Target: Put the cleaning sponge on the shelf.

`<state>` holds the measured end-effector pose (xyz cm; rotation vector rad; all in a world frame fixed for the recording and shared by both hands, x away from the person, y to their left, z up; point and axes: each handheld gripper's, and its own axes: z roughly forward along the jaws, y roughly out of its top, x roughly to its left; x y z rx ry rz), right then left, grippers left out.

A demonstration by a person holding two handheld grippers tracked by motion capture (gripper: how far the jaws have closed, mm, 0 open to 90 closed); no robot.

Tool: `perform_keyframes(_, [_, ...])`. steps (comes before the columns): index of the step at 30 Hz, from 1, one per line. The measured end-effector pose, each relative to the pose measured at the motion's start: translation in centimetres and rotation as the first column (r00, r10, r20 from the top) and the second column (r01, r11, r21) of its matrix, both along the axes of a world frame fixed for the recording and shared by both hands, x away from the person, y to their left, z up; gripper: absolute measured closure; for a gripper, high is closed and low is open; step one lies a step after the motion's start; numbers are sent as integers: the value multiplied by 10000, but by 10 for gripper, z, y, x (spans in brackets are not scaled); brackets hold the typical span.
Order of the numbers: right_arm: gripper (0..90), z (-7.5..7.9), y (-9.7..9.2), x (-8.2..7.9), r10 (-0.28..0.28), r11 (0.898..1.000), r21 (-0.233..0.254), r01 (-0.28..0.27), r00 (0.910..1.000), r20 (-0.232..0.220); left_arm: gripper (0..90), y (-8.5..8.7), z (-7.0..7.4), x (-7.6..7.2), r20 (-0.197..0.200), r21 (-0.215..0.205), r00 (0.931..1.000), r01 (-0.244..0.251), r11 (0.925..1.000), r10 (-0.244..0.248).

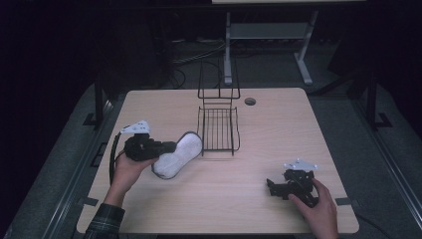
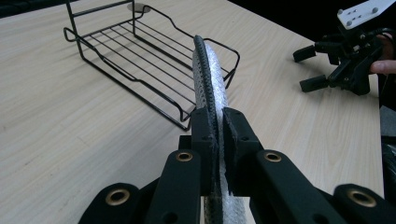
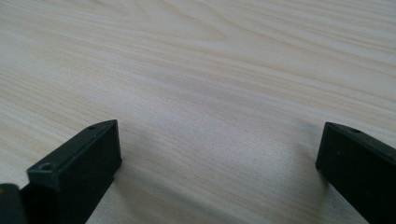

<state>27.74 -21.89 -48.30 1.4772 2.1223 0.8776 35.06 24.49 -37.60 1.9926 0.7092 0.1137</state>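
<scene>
My left gripper (image 1: 169, 147) clamps a white peanut-shaped sponge (image 1: 177, 155), dark-edged, beside the wire rack (image 1: 218, 130); my right gripper (image 1: 272, 187) gapes wide.

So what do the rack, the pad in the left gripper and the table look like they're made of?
Rack: thin metal wire, glossy black coating, judging by its bent rods. Pad, clamped in the left gripper: white textured fabric or sponge with a dark edge, probably soft. Table: pale wood-grain top, matte, possibly laminate.

jaws pinching insole (image 2: 210, 74), wire rack (image 2: 140, 56) beyond
</scene>
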Motion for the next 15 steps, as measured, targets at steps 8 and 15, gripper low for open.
perform_keyframes(8, [0,0,0,0,19,10000,1,-19,10000,1,834,-7,4,9,94,-43,10000,23,10000,-22])
perform_keyframes(15, [0,0,0,0,9,10000,-7,-9,10000,7,834,-16,7,18,130,-76,9999,90,9999,-89])
